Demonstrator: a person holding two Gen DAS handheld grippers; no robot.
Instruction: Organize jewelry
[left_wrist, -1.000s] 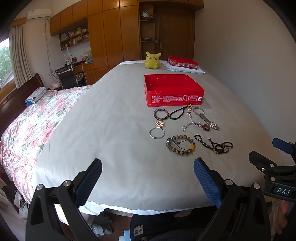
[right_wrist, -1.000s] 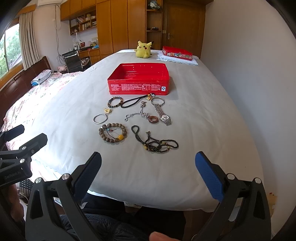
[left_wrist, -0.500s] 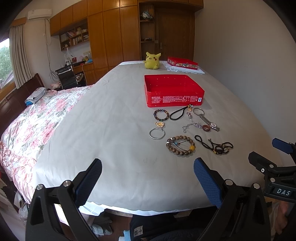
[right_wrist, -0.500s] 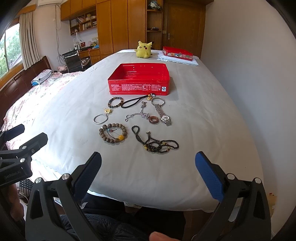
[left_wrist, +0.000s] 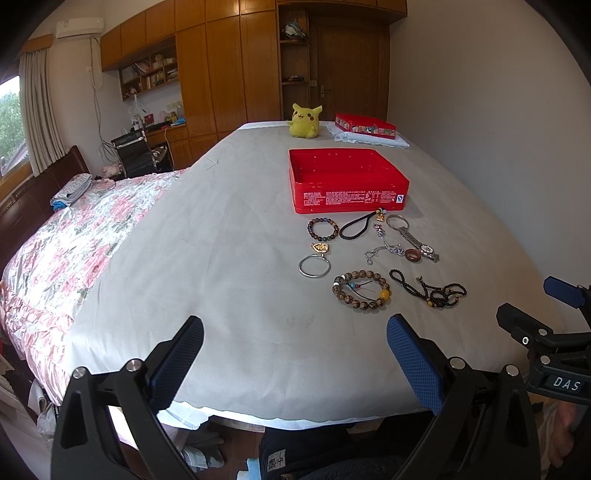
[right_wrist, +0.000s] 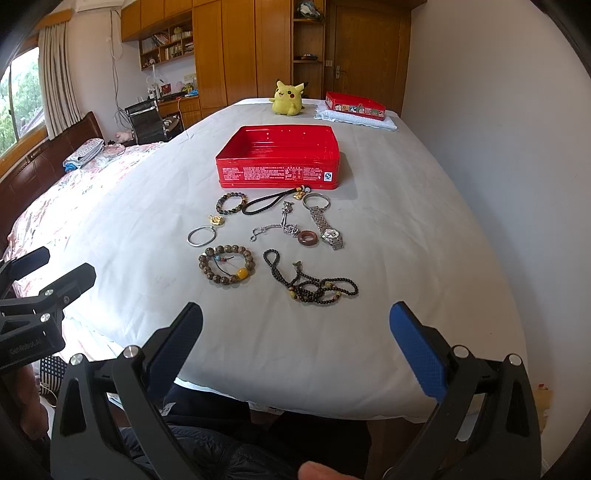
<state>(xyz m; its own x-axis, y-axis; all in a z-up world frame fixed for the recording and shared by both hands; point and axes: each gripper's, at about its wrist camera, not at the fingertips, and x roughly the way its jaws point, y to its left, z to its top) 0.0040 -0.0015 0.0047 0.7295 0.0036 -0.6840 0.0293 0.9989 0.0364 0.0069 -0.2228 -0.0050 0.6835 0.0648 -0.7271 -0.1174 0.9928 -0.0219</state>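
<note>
An open red tin (left_wrist: 347, 199) (right_wrist: 277, 177) stands on the white bed sheet. In front of it lie several jewelry pieces: a wooden bead bracelet (left_wrist: 361, 290) (right_wrist: 226, 264), a black bead necklace (left_wrist: 428, 290) (right_wrist: 314, 282), a silver bangle (left_wrist: 314, 266) (right_wrist: 201, 235), a dark bead bracelet (left_wrist: 323, 229) (right_wrist: 232, 204), a black cord loop (right_wrist: 271, 202), a silver chain (right_wrist: 275, 229), a brown ring (right_wrist: 307, 238) and a watch (left_wrist: 419, 243) (right_wrist: 327, 227). My left gripper (left_wrist: 295, 350) is open and empty near the bed's front edge. My right gripper (right_wrist: 295, 338) is open and empty, just short of the necklace.
A yellow plush toy (left_wrist: 304, 121) (right_wrist: 288, 98) and a second red tin on a folded towel (left_wrist: 365, 127) (right_wrist: 354, 107) sit at the far end. A floral quilt (left_wrist: 70, 251) covers the bed's left. A wall runs along the right.
</note>
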